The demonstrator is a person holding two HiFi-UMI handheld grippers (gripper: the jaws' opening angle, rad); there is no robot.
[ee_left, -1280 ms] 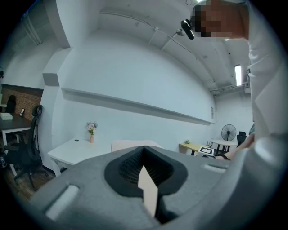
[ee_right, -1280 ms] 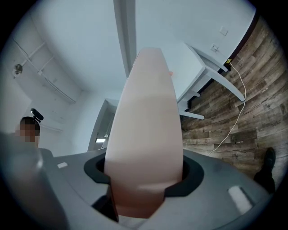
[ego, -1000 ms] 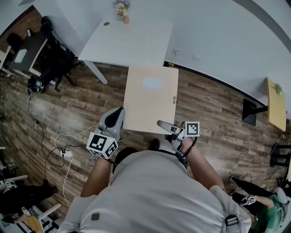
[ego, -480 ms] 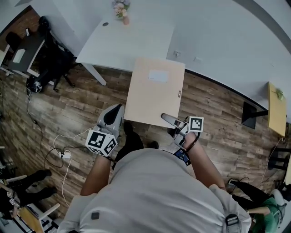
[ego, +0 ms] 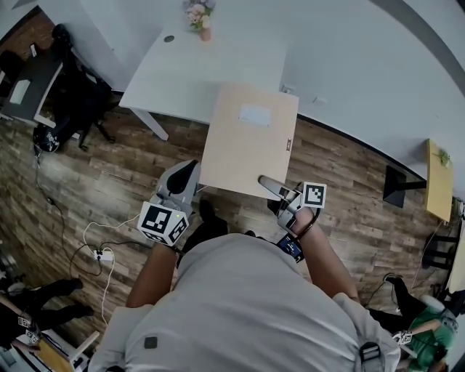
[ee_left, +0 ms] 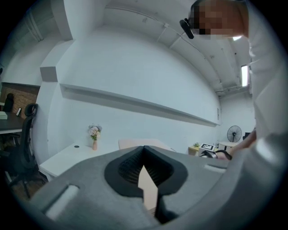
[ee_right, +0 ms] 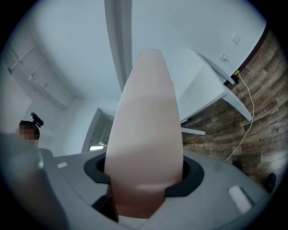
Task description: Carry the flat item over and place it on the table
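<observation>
Two-handed hold on the flat cardboard box (ego: 251, 145): left gripper (ego: 190, 168) pinched shut on its near left corner, right gripper (ego: 266, 182) closed on the near edge, towards the right. Carried flat and level above the wood floor (ego: 145, 167), white label (ego: 256, 114) facing up. Down to the left, a white power strip (ego: 105, 255) with its cable on the boards. Ahead, far end of the box overlapping the near right corner of the white table (ego: 189, 65) in the head view. At the table's far edge, a small vase of flowers (ego: 200, 16). Off left, a black office chair (ego: 76, 83) beside a dark desk (ego: 40, 73). Far right, a yellow side table (ego: 439, 178).
</observation>
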